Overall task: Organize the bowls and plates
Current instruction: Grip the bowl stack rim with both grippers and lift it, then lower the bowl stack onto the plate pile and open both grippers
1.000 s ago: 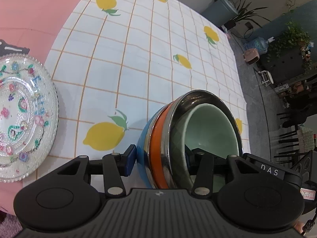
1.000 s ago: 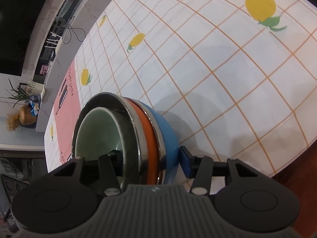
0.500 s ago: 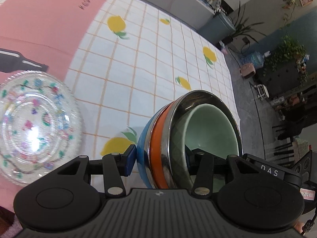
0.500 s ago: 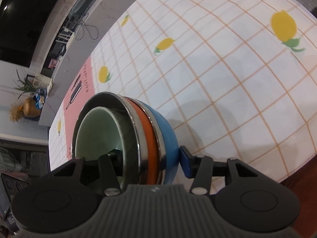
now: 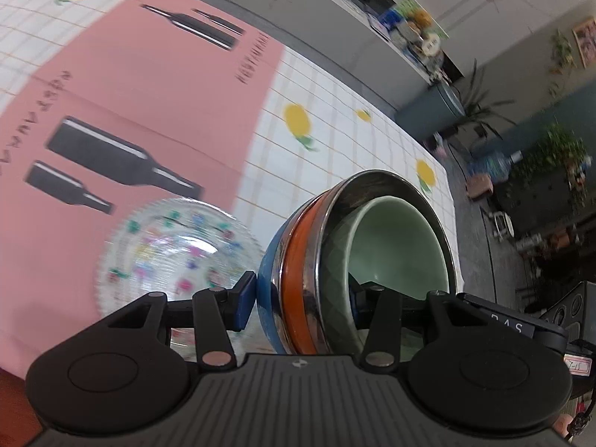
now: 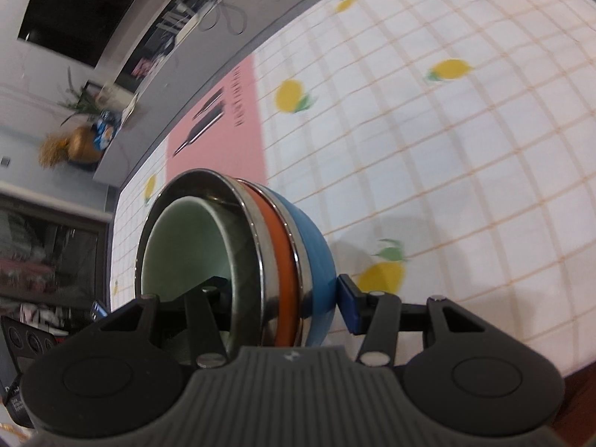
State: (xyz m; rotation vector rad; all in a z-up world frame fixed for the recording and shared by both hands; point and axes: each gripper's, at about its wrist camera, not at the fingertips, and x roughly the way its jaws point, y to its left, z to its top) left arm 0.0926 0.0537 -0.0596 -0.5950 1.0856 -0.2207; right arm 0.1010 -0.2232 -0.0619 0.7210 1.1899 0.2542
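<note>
Steel-rimmed bowl stack [image 5: 335, 260] tilted sideways, clamped between both grippers' fingers [image 5: 244, 298].

little can be read. in the left wrist view a black device [image 5: 521, 326] at the right edge, behind the bowls, bears pale letters that look like "das", seen upside down. just below it a small white label [image 5: 576, 365] carries red handwriting, too small to make out. the pink mat [image 5: 123, 74] on the surface has lines of dark capital lettering beside its printed bottles, too blurred to read in either view.
</note>
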